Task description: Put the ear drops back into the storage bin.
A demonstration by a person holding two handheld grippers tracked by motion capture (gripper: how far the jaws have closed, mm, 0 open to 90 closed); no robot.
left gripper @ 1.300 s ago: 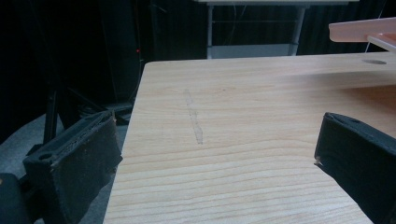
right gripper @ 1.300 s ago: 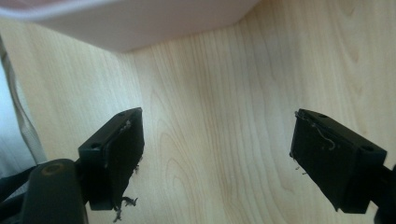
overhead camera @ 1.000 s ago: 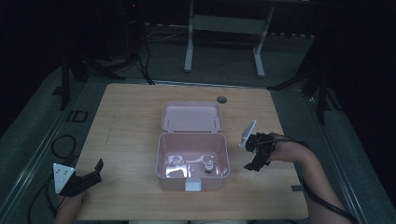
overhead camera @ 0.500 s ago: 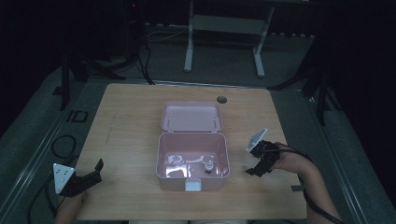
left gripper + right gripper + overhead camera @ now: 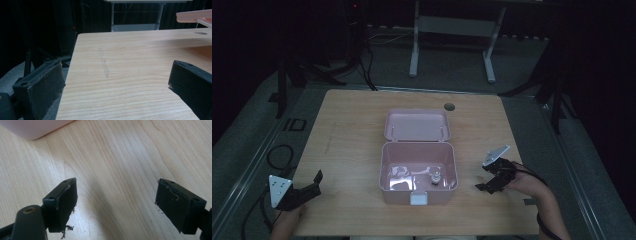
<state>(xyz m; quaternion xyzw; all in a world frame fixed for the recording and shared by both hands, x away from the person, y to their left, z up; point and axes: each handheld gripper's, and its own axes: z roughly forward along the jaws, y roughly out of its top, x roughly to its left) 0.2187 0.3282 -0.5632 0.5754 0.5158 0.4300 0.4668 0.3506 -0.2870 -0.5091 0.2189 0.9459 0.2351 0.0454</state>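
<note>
Two tools are held wide apart over the surface (image 5: pixel 352 125), nothing gripped in either. The pink box (image 5: pixel 418 172), lid open, is seen between the left tool (image 5: pixel 314 181) and the right tool (image 5: pixel 482 179), just beside the latter.

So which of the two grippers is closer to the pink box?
The right gripper, just beside the open pink box. The left gripper sits farther off, at the table corner.

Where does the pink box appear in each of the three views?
High view: the pink box stands open at the table's middle, lid back.
Left gripper view: its lid edge shows at the top right corner.
Right gripper view: a rounded corner shows at the top left.
Shared landmark: the wooden table.
</note>
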